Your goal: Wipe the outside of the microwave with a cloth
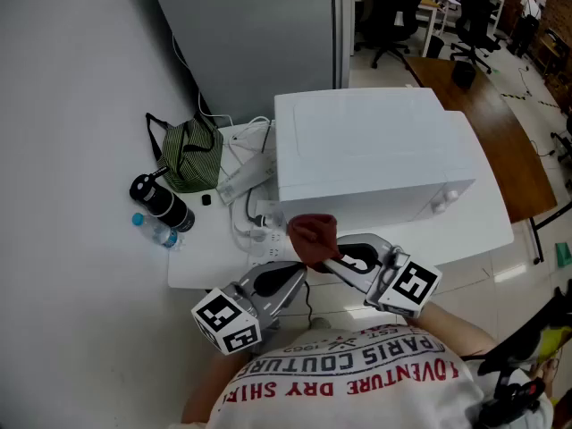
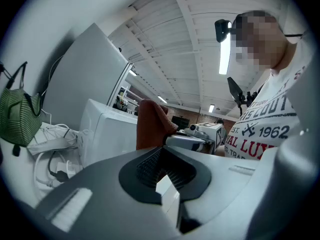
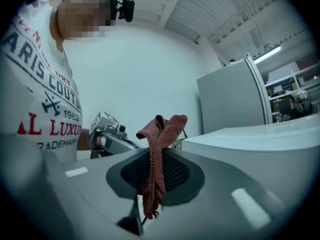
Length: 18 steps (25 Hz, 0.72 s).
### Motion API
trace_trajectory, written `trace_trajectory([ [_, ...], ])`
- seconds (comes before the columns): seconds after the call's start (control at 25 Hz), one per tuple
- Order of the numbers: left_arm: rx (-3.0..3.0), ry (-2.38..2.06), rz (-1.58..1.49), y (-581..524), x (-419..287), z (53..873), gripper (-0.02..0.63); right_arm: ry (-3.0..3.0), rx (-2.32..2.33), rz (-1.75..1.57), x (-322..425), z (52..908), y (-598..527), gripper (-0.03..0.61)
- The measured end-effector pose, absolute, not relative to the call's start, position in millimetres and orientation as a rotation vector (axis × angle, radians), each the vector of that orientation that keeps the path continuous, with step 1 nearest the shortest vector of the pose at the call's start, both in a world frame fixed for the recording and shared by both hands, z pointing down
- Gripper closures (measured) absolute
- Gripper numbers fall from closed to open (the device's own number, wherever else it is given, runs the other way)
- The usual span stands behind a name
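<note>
Closest to me is the white printed shirt point(image 1: 357, 374), filling the bottom of the head view. Just above it both tools are raised in front of the microwave point(image 1: 366, 150).

My left hand-held gripper point(image 1: 295, 275) sits by the microwave's near left corner. Its own view shows its jaws closed together at the tips with nothing between them.

Just right of it, the rust-red cloth point(image 1: 313, 235) stands bunched up against the lower front of the microwave. My right hand-held gripper point(image 1: 326, 262) is clamped shut on it. From that gripper's view, the fabric runs down between the dark pads, with a folded crest sticking out above them and a frayed end hanging below.

Well to the left of the microwave, a small water bottle point(image 1: 154, 229) with a blue cap lies on the white table point(image 1: 206, 271). A black flask point(image 1: 163, 202) lies just beside it. A green striped bag point(image 1: 192, 155) slumps behind them against the wall. White cables point(image 1: 241, 181) are tangled between the bag and the microwave's left side.

The microwave itself is white and boxy, taking up most of the table. A tall grey fridge point(image 1: 259, 25) stands behind it. To the right of the microwave, a brown table point(image 1: 500, 141) stretches away, with black office chairs point(image 1: 393, 16) far off behind.
</note>
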<state>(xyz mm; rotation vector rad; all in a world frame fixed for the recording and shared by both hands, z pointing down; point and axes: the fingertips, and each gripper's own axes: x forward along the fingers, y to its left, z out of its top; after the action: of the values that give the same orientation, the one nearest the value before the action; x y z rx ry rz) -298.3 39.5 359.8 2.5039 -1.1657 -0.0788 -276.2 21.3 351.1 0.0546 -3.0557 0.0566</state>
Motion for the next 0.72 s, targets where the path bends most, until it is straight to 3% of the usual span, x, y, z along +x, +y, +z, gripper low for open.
trace_trajectory([
  [0.72,2.407,-1.371,-0.107,57.7,-336.7,357.1,0.607,-3.006,0.140,-0.189,-346.5,374.8,-24.3,0.534],
])
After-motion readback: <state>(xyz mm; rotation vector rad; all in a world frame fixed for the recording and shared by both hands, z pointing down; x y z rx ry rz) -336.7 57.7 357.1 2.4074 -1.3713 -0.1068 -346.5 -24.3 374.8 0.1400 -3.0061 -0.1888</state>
